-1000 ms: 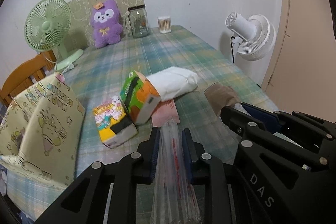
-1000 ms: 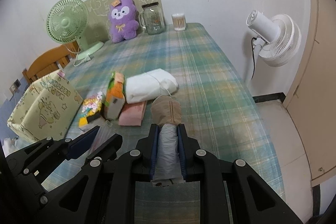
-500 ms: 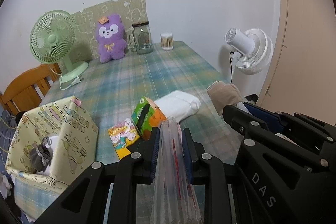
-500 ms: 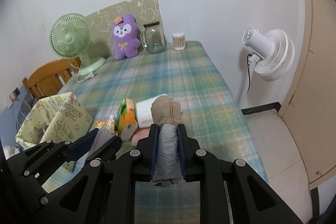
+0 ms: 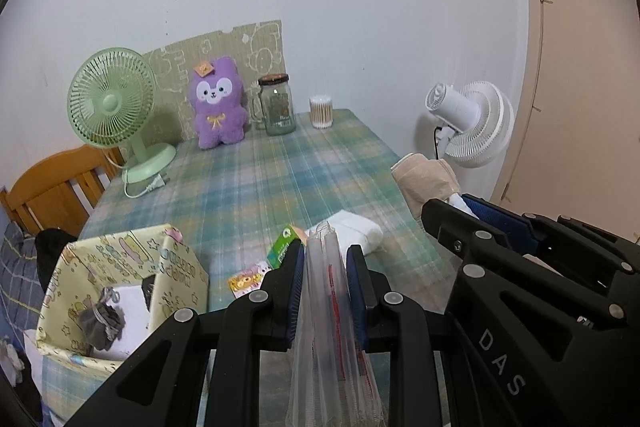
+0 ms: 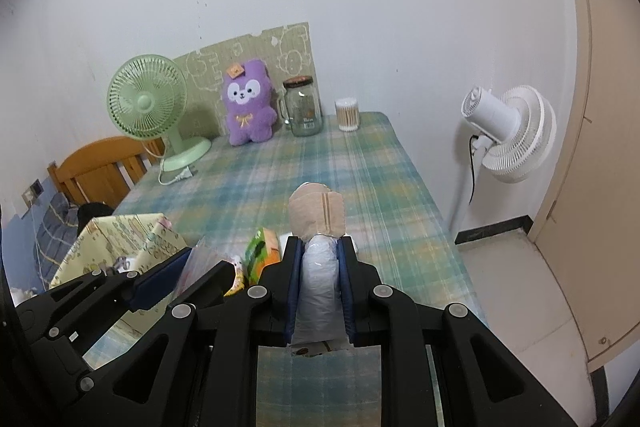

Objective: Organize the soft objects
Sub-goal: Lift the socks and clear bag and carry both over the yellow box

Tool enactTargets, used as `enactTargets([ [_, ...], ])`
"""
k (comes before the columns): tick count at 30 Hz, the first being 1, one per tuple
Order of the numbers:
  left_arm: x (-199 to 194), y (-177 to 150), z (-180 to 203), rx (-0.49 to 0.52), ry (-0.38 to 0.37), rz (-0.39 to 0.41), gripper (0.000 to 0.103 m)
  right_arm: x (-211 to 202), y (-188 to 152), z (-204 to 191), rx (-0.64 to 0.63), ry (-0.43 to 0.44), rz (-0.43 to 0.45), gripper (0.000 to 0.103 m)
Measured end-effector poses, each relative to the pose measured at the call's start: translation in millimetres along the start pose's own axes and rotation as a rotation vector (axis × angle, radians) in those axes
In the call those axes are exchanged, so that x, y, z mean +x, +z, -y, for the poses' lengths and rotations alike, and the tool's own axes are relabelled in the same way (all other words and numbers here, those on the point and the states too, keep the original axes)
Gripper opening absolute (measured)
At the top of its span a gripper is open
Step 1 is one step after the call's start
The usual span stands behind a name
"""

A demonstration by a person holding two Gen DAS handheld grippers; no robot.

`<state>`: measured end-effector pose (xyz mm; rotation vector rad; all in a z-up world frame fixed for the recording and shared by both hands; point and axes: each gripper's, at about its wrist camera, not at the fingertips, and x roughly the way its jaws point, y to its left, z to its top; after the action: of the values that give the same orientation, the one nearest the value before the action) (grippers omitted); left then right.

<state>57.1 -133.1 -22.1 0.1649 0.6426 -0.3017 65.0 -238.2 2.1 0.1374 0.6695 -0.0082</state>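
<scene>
At the far left, off the tabletop's (image 5: 280,163) near corner, a fabric storage box (image 5: 176,267) printed with cartoons stands open, a grey scrunched item and something white already inside. It looks like the collecting place for the soft things, set low and close so either hand can drop into it.

Next to the right, small packets lie loose on the checked cloth: a yellow one (image 5: 244,283) and a green and orange one (image 5: 286,245), partly hidden behind the tongs. A white folded bundle (image 5: 356,229) lies just beyond them.

The left tongs (image 5: 326,263) are clenched on a clear plastic bag (image 5: 332,327), which stands up between the blue pads and hangs crumpled below them. Gripping it by one edge probably keeps it in hand for filling.

Further right, the right tongs (image 6: 319,259) are clenched on a soft beige roll (image 6: 317,213) whose lower part is wrapped in thin plastic. The roll pokes forward past the tips, clear of the tabletop, so it is held in the air rather than resting on anything. It appears ready to go either into the bag or the box; which one cannot be told.

Along the back wall stand a green fan (image 6: 148,107), a purple plush toy (image 6: 249,107), a glass jar (image 6: 303,107) and a tub of cotton swabs (image 6: 347,114), well apart from the work. A white fan (image 6: 508,131) stands on the floor at the right.
</scene>
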Motion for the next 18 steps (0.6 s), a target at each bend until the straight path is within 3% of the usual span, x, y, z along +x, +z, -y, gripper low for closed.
enactTargets([
  [18,-15,13,-26,0.001,-0.014,0.045,0.021,-17,17,-31,-0.003,-0.020,0.053,0.021],
])
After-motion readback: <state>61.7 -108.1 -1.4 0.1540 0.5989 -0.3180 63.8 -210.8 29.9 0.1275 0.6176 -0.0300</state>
